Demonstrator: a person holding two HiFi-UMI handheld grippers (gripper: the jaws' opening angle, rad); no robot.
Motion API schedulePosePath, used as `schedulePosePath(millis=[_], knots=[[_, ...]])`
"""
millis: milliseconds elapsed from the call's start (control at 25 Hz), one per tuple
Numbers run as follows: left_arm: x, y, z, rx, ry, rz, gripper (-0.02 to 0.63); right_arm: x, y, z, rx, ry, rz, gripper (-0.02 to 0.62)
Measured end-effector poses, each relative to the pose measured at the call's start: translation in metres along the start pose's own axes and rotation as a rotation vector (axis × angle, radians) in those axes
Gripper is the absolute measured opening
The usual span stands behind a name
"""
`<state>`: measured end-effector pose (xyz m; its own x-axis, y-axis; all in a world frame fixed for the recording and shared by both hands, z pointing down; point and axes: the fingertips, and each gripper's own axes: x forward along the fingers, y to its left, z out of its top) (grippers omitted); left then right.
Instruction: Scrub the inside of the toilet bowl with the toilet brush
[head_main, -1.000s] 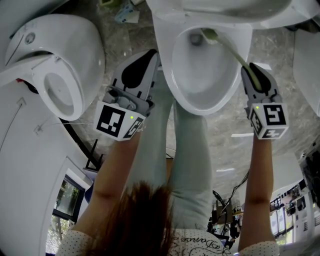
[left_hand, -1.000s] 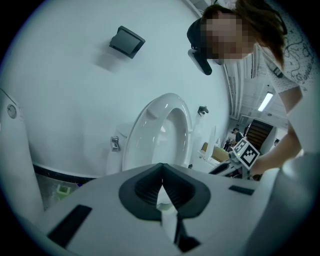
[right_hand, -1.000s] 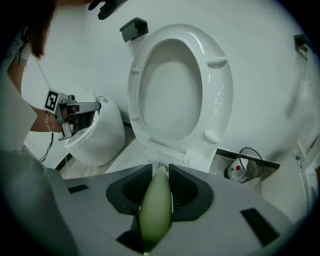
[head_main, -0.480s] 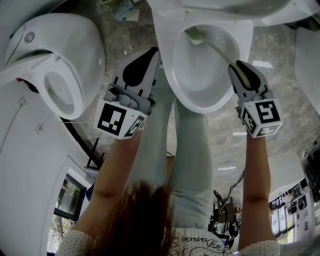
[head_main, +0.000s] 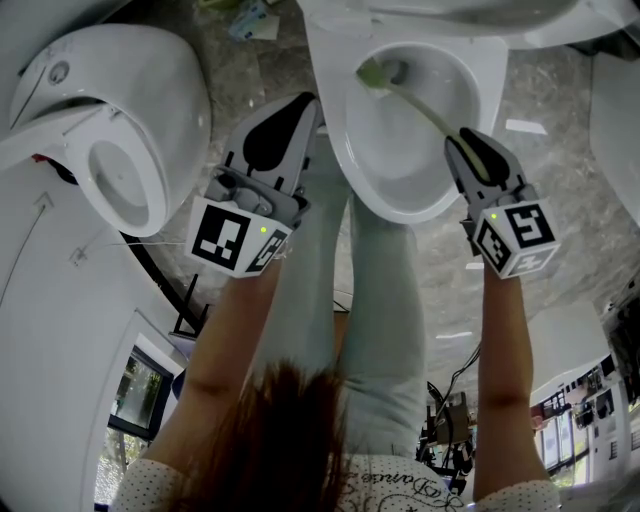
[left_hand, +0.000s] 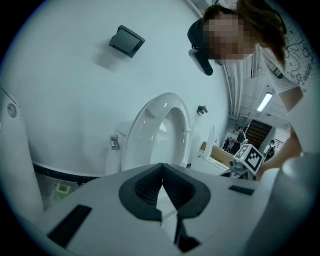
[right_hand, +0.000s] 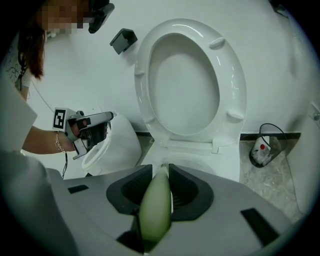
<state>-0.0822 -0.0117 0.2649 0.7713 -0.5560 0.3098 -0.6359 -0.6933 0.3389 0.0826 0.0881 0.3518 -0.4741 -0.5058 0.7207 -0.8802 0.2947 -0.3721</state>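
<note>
Right gripper (head_main: 472, 145): jaws pinching the pale green handle of the toilet brush (right_hand: 155, 207). The shaft runs out ahead of the jaws, with the brush head deep against the far inner wall of the toilet bowl (head_main: 400, 170). Left gripper (head_main: 300, 110) hangs just beside the rim, jaws pressed together, nothing between them.

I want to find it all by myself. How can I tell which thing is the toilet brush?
Find the open toilet in the middle of the head view, not the second toilet on the left. A long thin stick runs from the right gripper into its bowl, ending in a tuft near the drain. That is the brush: it is pale green, while everything round it is white.
</note>
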Motion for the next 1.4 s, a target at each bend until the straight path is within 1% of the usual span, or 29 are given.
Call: schedulePosePath(millis=[280, 600, 680, 760, 960, 1160, 1400], knots=[[0.000, 0.000, 0.000, 0.005, 0.004, -0.006, 0.002, 0.002, 0.019, -0.010, -0.006, 0.011, 0.058, 0.114], [0.003, -0.005, -0.003, 0.010, 0.014, -0.022, 0.003, -0.001, 0.034, -0.026, 0.021, 0.028, 0.100, 0.114], [0.004, -0.006, -0.004, 0.011, 0.015, -0.024, 0.002, -0.004, 0.034, -0.033, 0.034, 0.031, 0.099, 0.114], [0.004, -0.006, -0.004, 0.013, 0.016, -0.024, 0.003, -0.008, 0.031, -0.037, 0.045, 0.029, 0.079, 0.114], [0.004, -0.006, -0.004, 0.014, 0.018, -0.024, 0.002, -0.015, 0.014, -0.044, 0.032, 0.029, -0.015, 0.114], [0.006, -0.010, -0.005, 0.014, 0.020, -0.027, 0.003, -0.021, -0.012, -0.047, 0.139, -0.006, -0.082, 0.114], [0.010, -0.015, -0.009, 0.021, 0.032, -0.040, 0.003, -0.020, -0.031, -0.051, 0.195, -0.043, -0.127, 0.115]])
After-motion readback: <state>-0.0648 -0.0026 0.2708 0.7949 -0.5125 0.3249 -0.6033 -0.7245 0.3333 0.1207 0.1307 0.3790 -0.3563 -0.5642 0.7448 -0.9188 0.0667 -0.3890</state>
